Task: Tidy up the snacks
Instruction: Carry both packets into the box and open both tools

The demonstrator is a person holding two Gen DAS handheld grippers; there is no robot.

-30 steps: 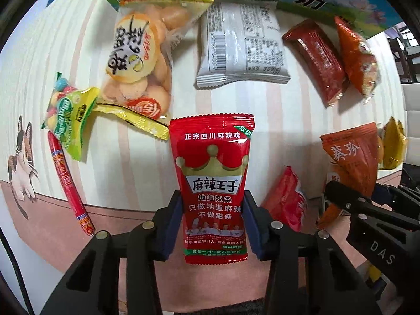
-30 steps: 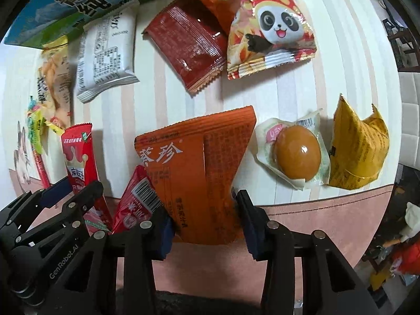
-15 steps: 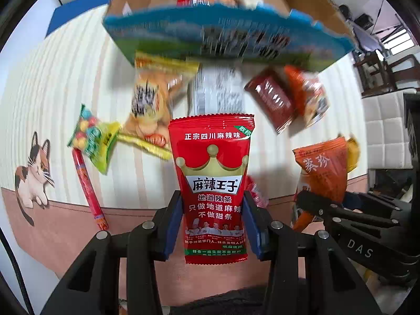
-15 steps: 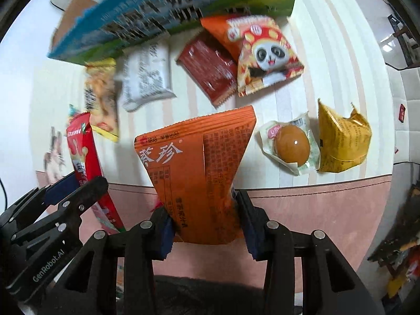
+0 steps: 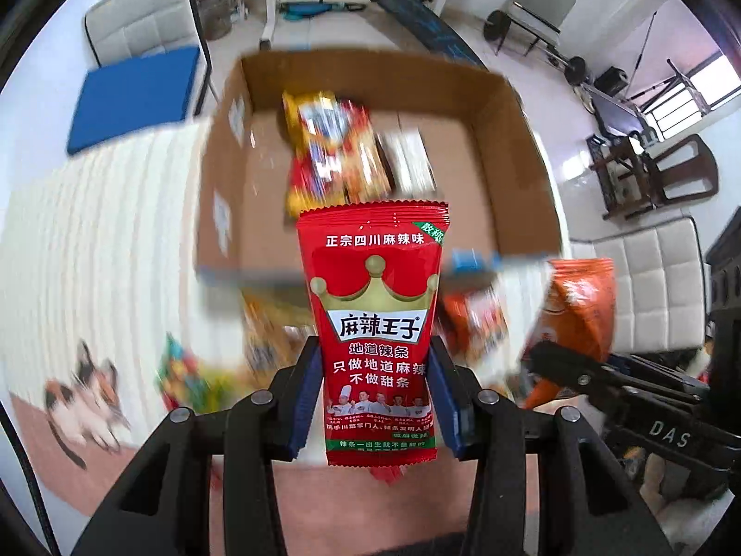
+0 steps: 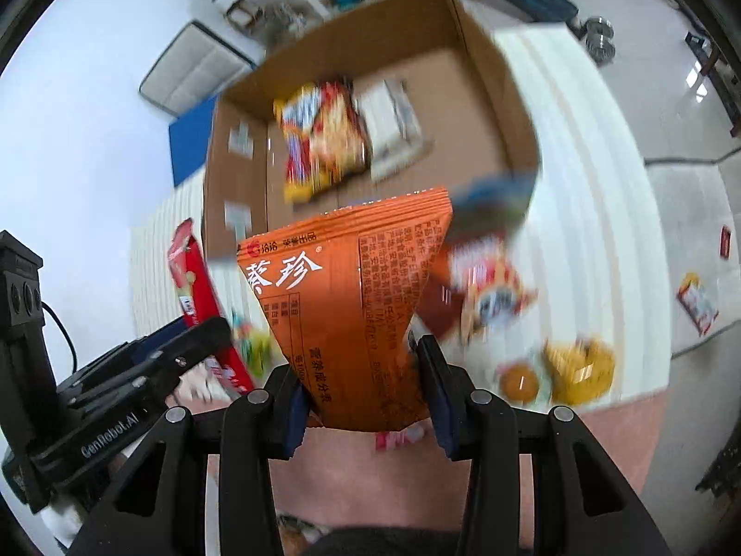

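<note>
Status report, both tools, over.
Left tool shut on red spicy-strip packet. Right tool shut on orange packet. Cardboard box ahead, open, snacks inside.

Glossy plastic red packet [image 5: 375, 333], glossy orange packet [image 6: 356, 319] (creased), matt cardboard box [image 5: 505, 157]

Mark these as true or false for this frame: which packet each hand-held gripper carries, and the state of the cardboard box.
1. The left hand-held gripper holds a red packet. True.
2. The right hand-held gripper is open and carries nothing. False: it is shut on an orange packet.
3. The cardboard box already contains snacks. True.
4. The box is closed with its flaps taped. False: its top is open.
5. An egg-shaped brown snack lies inside the box. False: it lies on the table outside it.
</note>
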